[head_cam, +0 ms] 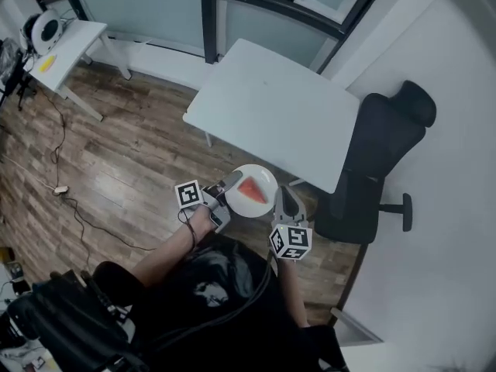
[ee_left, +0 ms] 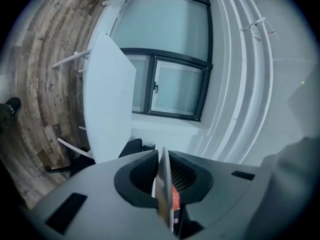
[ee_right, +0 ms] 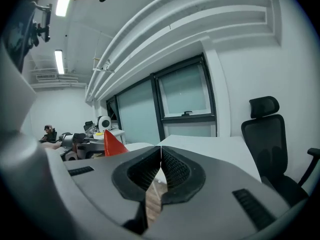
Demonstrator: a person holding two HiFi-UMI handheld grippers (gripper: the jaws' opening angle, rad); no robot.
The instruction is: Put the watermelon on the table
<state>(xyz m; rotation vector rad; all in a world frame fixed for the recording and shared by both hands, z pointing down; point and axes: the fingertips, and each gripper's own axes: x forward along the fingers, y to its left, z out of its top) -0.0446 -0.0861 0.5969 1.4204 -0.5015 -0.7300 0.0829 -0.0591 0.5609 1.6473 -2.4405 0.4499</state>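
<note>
Red watermelon slice [head_cam: 253, 190] lies loose on white plate [head_cam: 267, 174], short of table [head_cam: 271, 107]; left gripper [head_cam: 231, 184] pinches the rim alone, right gripper [head_cam: 285, 201] closed on nothing beside it, so likely risk: plate tips, slice slides to floor [head_cam: 132, 161].

- Ahead of you, a white table [head_cam: 271, 107] stands on the wooden plank floor [head_cam: 116, 153].
- To your right, a black office chair [head_cam: 380, 153] sits just beside it, near the white wall [head_cam: 449, 208].
- Dark-framed frosted windows [head_cam: 267, 29] run behind the table.
- At your far left stands a small white desk [head_cam: 74, 41]; a cable [head_cam: 56, 146] trails across the floor.
- Ceiling tube lights [ee_right: 63, 4] are lit.
</note>
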